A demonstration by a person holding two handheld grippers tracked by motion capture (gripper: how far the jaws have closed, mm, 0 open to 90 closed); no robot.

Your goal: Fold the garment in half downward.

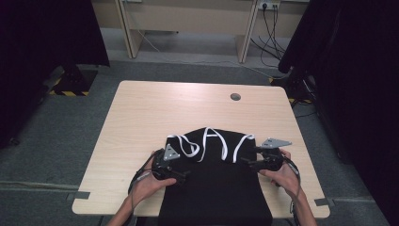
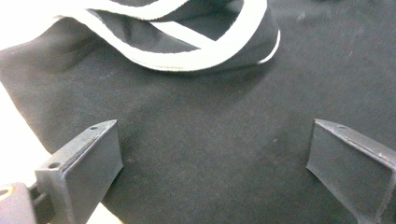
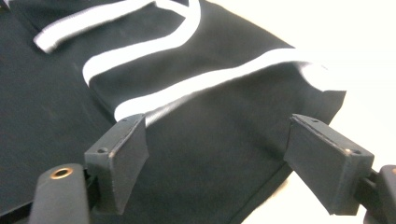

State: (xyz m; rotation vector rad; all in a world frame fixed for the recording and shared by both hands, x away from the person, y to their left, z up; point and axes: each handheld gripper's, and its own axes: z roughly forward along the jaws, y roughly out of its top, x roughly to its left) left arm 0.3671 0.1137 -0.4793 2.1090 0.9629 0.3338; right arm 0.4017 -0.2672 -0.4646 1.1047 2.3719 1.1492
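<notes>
A black cloth bag [image 1: 214, 188] with white straps [image 1: 207, 143] lies flat on the near half of a light wooden table [image 1: 155, 113], its lower end hanging over the front edge. My left gripper [image 1: 182, 174] rests at the bag's left edge, just below the looped straps. In the left gripper view its jaws stand wide apart over the black fabric [image 2: 210, 154], with a strap loop [image 2: 187, 60] ahead. At the bag's right edge sits my right gripper [image 1: 250, 155]. Its jaws are open above the cloth [image 3: 215, 154] near a white strap [image 3: 196, 88], gripping nothing.
A round cable hole [image 1: 235, 97] sits near the table's far edge. Behind the table stands a wooden desk [image 1: 188, 19] with cables [image 1: 270, 33] at its right. Dark curtains [image 1: 42, 37] flank both sides. The floor is grey carpet.
</notes>
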